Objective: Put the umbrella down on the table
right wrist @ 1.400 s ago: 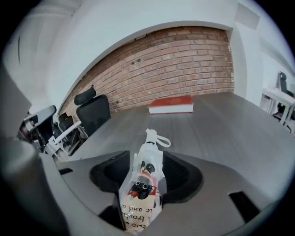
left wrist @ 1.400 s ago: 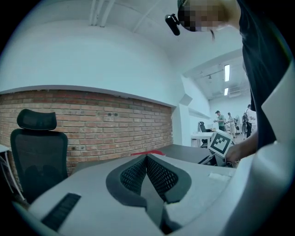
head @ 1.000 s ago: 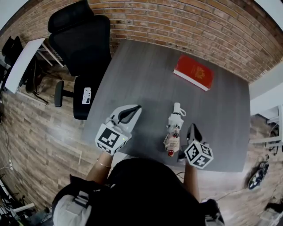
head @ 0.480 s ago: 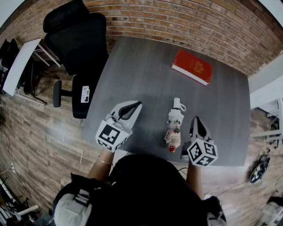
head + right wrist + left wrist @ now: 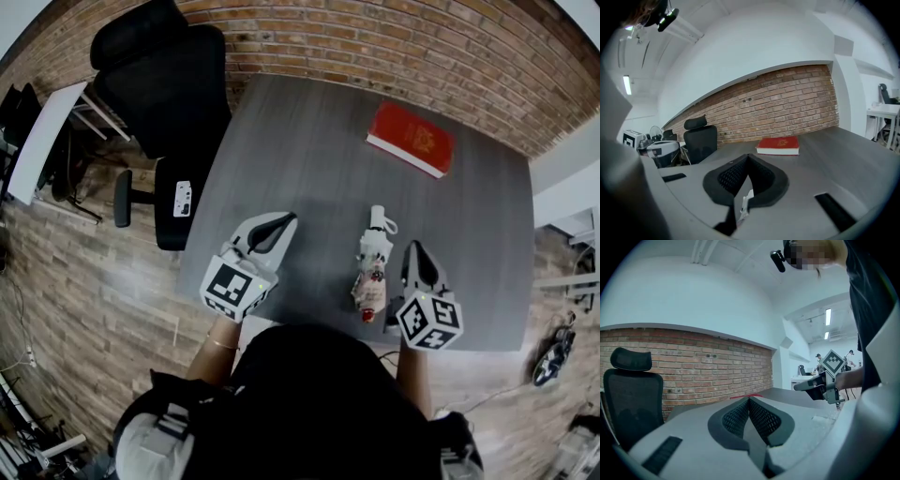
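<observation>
The folded umbrella (image 5: 372, 267), white with a red pattern and a red tip at the near end, lies flat on the grey table (image 5: 309, 150) near its front edge. My right gripper (image 5: 417, 248) hovers just right of it, shut and holding nothing, apart from the umbrella. In the right gripper view the jaws (image 5: 747, 157) meet, and a white sliver shows below them. My left gripper (image 5: 281, 222) hangs over the table's front left part, well left of the umbrella. Its jaws (image 5: 749, 399) are shut and empty.
A red book (image 5: 411, 140) lies at the back right of the table, ahead of the right gripper (image 5: 778, 145). A black office chair (image 5: 169, 84) stands off the table's left corner. A brick wall (image 5: 394, 47) runs behind the table.
The right gripper has lifted and drawn a little away from the umbrella's near end. The umbrella stays lying on the table. The left gripper has hardly moved.
</observation>
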### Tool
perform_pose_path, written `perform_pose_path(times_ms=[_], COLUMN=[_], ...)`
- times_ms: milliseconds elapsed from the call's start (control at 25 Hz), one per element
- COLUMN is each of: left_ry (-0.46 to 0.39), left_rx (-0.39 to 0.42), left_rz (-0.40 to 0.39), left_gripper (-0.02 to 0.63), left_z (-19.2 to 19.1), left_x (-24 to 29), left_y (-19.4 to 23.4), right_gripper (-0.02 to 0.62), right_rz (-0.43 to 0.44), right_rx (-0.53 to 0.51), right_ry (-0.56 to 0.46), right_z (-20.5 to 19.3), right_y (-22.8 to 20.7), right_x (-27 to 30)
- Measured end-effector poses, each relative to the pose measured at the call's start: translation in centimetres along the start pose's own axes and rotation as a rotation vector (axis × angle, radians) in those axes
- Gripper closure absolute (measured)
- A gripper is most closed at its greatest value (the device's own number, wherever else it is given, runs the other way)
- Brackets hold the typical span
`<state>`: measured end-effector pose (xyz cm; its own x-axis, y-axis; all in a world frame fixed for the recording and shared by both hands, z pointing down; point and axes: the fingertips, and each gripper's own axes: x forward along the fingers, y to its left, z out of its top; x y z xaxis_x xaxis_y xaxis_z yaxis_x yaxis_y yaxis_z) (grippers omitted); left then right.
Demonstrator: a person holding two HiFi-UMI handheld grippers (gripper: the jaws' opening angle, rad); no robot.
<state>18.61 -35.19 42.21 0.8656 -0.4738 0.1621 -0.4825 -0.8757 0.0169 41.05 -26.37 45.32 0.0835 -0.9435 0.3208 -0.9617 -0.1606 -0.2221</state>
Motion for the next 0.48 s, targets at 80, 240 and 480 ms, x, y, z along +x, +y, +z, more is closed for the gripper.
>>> perform_pose_path(times_ms=[80, 240, 480], left_ry=[0.002, 0.002, 0.008], left_rx=[-0.001, 0.0, -0.005], left_rz=[-0.001, -0.002, 0.001], left_gripper=[0.609, 0.609, 0.609], left_z=[0.02, -0.08, -0.25], left_x=[0.08, 0.11, -0.01], left_y=[0.04, 0.1, 0.46], right_gripper=[0.598, 0.598, 0.598], right_rz=[0.001, -0.002, -0.003], right_rx=[-0.004, -0.019, -0.022], right_ry=[-0.001, 0.001, 0.01], right_z=[0.2, 0.13, -0.04], right_y=[0.08, 0.14, 0.4], right_x=[0.05, 0.13, 0.37])
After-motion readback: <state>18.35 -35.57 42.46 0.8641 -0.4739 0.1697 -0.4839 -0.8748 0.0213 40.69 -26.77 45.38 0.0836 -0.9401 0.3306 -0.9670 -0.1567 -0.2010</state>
